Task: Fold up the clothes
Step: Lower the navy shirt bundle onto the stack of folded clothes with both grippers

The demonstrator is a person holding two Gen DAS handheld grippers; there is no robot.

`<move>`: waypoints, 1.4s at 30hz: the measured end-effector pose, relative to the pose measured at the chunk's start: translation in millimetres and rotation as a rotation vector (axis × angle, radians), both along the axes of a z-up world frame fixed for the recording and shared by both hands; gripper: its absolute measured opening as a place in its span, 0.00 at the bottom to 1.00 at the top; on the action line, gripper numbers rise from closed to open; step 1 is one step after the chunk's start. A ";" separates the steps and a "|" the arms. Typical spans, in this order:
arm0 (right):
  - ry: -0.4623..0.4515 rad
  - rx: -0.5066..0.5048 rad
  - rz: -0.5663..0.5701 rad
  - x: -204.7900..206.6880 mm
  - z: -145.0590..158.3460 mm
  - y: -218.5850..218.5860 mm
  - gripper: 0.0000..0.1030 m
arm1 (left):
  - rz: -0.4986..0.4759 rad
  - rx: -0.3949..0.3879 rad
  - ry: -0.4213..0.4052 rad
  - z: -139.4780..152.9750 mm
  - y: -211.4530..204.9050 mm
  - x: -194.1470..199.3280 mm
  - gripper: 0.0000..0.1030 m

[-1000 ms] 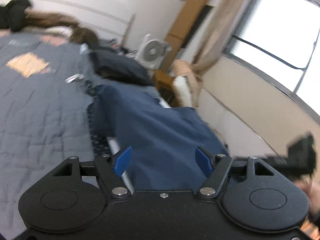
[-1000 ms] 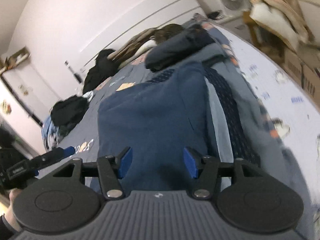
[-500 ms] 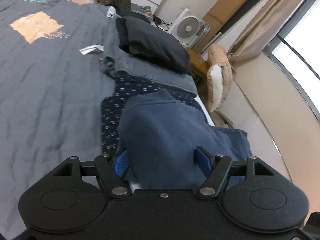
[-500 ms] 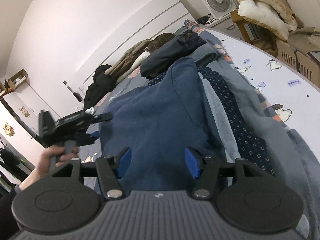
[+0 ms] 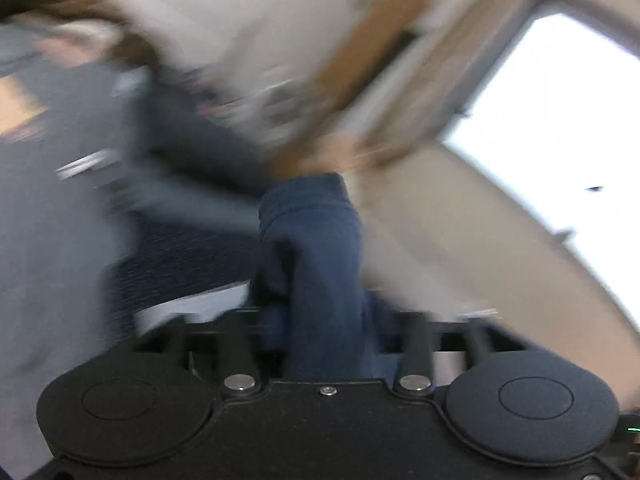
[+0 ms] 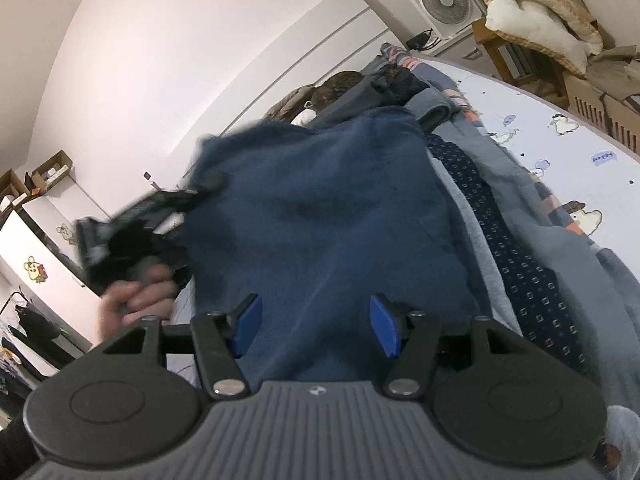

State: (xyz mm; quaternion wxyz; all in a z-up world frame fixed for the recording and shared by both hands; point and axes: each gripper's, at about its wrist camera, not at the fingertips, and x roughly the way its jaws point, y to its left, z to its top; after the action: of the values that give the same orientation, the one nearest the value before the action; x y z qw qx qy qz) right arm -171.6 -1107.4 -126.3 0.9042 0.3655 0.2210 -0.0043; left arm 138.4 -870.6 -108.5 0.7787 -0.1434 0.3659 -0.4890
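Left gripper [image 5: 326, 320]: blue garment [image 5: 316, 248] bunched between its jaws, grip unclear through blur. Right gripper [image 6: 316, 326]: jaws apart, garment spread just ahead beneath them on bed [image 6: 560, 152].

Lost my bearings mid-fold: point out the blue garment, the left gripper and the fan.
blue garment [image 6: 328, 216], right wrist view, middle of the raised panel.
left gripper [image 6: 188, 196], right wrist view, blurred fingers at the garment's edge.
fan [image 6: 444, 0], right wrist view, grille centre.
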 end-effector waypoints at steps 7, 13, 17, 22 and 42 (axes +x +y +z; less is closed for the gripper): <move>0.035 0.001 -0.002 -0.1 -12.9 -5.8 0.57 | 0.147 -0.105 0.122 -15.8 62.0 20.4 0.65; 0.016 -0.001 -0.014 -13.0 -7.6 0.6 0.57 | 0.099 -0.155 0.159 -10.3 73.9 10.0 0.60; 0.023 -0.002 -0.016 -16.7 -7.8 1.8 0.57 | 0.088 -0.045 0.125 -17.7 59.3 -15.9 0.50; 0.039 -0.021 0.004 5.2 14.5 -0.8 0.57 | 0.101 0.149 -0.106 -12.9 50.6 -85.2 0.52; 0.135 -0.166 0.169 83.2 26.6 71.4 0.58 | -0.010 0.069 -0.177 -52.9 70.3 1.1 0.25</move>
State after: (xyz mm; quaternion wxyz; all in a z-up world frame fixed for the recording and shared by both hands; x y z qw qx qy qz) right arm -88.4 -1036.0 -99.7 0.9116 0.2682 0.3103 0.0289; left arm 139.5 -800.3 -161.4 0.8101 -0.0707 0.3129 -0.4908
